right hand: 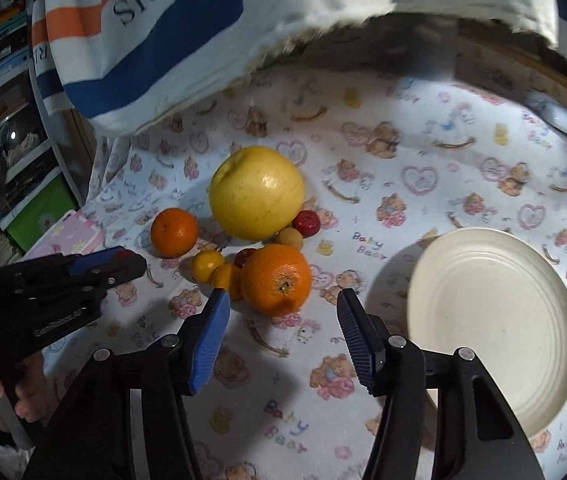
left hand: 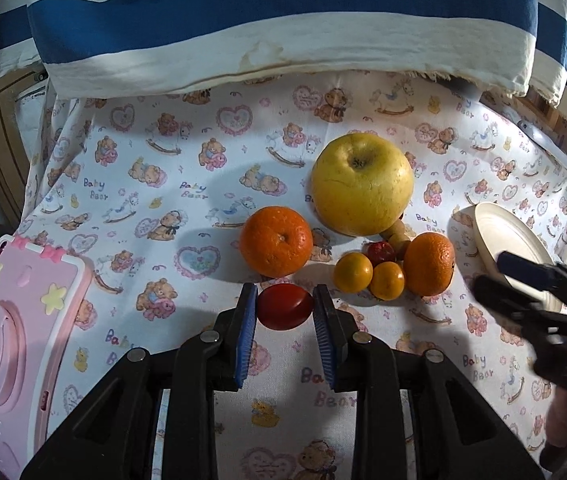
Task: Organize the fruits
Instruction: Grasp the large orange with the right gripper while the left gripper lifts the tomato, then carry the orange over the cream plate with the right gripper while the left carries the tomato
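My left gripper (left hand: 285, 296) is shut on a small red fruit (left hand: 284, 306) just above the patterned cloth. Beyond it lie an orange (left hand: 275, 246), a big yellow apple (left hand: 361, 184), two small yellow-orange fruits (left hand: 352, 272), a small red fruit (left hand: 380, 251) and a second orange (left hand: 429, 264). My right gripper (right hand: 281, 300) is open, its fingers on either side of that second orange (right hand: 276, 280), just short of it. The cream plate (right hand: 495, 320) lies to its right. The left gripper (right hand: 123, 264) shows at the left of the right wrist view.
A pink plastic lid or tray (left hand: 11, 328) lies at the left on the cloth. A striped blue and white pillow (left hand: 283, 20) lies along the far side. A round tan wooden piece (left hand: 397, 238) lies among the fruits. Shelves and a green box (right hand: 39, 216) stand beyond the left edge.
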A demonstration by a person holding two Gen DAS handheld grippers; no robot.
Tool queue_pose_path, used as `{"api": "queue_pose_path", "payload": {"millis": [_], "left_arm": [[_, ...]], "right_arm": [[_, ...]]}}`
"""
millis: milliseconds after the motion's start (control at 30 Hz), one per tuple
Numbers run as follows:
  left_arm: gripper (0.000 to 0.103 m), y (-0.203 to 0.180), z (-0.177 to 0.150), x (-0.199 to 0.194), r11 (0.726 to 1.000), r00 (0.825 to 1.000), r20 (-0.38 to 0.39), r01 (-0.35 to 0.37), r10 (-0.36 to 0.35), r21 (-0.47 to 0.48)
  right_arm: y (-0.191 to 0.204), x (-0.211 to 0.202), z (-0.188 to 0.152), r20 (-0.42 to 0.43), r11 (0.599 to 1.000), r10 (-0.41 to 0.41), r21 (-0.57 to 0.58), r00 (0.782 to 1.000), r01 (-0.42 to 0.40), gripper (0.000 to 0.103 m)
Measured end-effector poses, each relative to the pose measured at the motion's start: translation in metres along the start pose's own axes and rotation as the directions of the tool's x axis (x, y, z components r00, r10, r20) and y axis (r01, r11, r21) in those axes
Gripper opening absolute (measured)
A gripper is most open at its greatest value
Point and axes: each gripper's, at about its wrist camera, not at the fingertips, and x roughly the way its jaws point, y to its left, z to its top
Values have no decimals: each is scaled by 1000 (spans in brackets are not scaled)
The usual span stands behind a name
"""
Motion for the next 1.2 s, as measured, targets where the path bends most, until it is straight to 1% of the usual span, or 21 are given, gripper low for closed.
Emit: {"api": "queue_pose_path", "payload": {"millis": [100, 233, 367, 533, 600, 633, 733, 833, 900, 967, 1100, 1200], "left_arm": [[27, 0, 0, -1, 1000, 1000, -1, 11, -11, -2], [27, 2, 0, -3, 999, 999, -4, 44, -44, -17], [27, 0, 0, -4, 999, 999, -2, 46, -46, -14], [27, 0, 0, -6, 999, 999, 3, 43, -43, -9], [27, 0, 0, -6, 999, 999, 3, 41, -41, -8], [27, -1, 0, -6, 999, 999, 1, 42, -42, -8], [27, -2, 0, -8, 999, 999, 3, 54, -54, -5], [27, -7, 0, -12, 999, 999, 21, 47, -48, 19], [27, -10, -1, -15, 998, 998, 33, 53, -54, 29], [27, -14, 0, -21, 997, 997, 49, 60, -62, 48], [27, -24, 1, -38, 995, 993, 115, 24, -35, 96], [27, -30, 4, -50, 994, 988, 143, 37, -52, 107]], "right_arm": [[7, 14, 3, -17, 999, -16, -33, 1000, 15, 58], [9, 28, 9, -37, 999, -32, -40, 999, 30, 58], [6, 38, 11, -48, 999, -19, -29, 999, 18, 58], [-3, 55, 10, -79, 999, 22, 26, 997, -20, 58], [-7, 56, 10, -73, 998, 32, 48, 997, -28, 57], [-7, 56, 11, -73, 998, 38, 51, 997, -35, 52], [-6, 54, 11, -73, 999, 39, 39, 997, -36, 52], [-7, 49, 10, -72, 999, 23, 50, 997, -20, 51], [-9, 39, 8, -53, 998, 25, 53, 998, -22, 51], [-11, 24, 5, -22, 999, 3, 47, 1000, -2, 51], [-21, -5, 2, 17, 997, -20, 69, 1000, 19, 51], [-31, -31, -1, 67, 994, -53, 94, 996, 47, 51]]}}
